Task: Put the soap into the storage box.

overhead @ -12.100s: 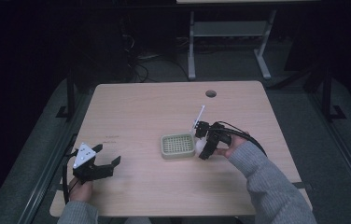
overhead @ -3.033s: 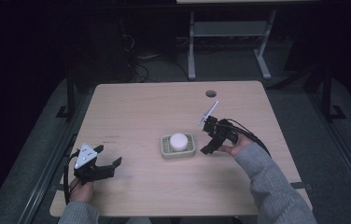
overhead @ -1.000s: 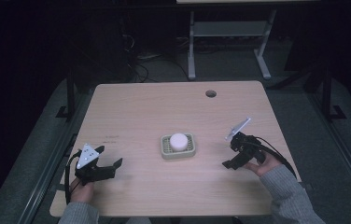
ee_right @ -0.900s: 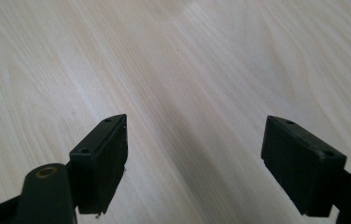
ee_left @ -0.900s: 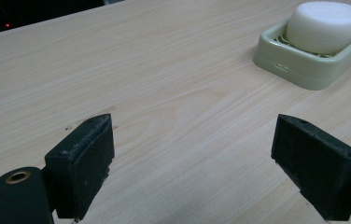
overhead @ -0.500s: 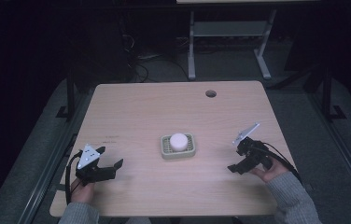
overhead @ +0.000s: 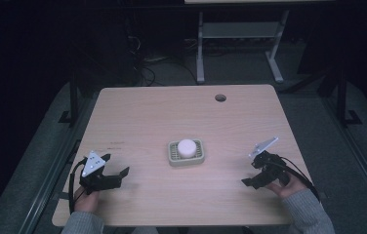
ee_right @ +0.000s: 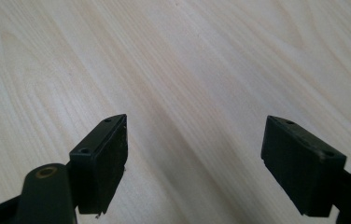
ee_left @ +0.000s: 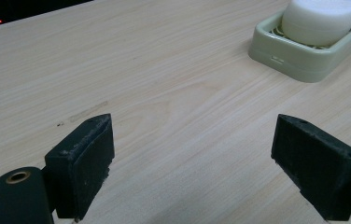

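With both sets of jaws spread wide and nothing between them, the left hand-held gripper (overhead: 104,174) and the right hand-held gripper (overhead: 264,171) are seen low over the desk (overhead: 147,117), one at each near corner. In the left gripper view, the black pads (ee_left: 82,163) are seen framing bare wood, with the dish (ee_left: 311,46) off to the upper right. In the right gripper view, plain wood grain is seen between the pads (ee_right: 103,161).

Outward from the hands, the pale green dish (overhead: 186,152) is found at the middle of the desk, well apart from both grippers. A round white soap (overhead: 187,146) is seated in it, upright and within the rim. A cable hole (overhead: 220,97) is seen near the far edge.

The work is judged to be finished or at rest, the soap being already in the dish. If the step in hand is a parking of the grippers, it is best done with the jaws kept wide, the hands kept wide of the dish, and the cables kept from dragging across it.
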A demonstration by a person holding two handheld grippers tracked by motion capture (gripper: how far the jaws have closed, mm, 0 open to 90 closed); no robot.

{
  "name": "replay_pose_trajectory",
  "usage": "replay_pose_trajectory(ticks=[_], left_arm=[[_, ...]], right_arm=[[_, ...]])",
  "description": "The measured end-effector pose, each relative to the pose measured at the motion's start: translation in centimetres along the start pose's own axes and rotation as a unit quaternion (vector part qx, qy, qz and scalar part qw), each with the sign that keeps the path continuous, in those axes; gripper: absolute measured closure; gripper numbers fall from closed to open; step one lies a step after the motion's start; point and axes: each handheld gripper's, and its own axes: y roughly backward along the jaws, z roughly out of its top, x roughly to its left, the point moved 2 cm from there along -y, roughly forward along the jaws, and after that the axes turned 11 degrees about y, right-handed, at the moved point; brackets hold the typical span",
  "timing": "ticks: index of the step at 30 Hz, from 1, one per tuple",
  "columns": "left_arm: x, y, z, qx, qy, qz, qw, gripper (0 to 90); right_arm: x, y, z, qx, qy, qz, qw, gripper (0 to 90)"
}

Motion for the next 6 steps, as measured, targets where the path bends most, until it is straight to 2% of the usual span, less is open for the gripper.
replay_pose_trajectory(ticks=[6], left_arm=[[0.08, 0.05, 0.01, -0.002, -0.003, 0.0, 1.0, 12.8]], right_arm=[[0.83, 0.09, -0.72, -0.017, -0.004, -0.011, 0.9998, 22.4]])
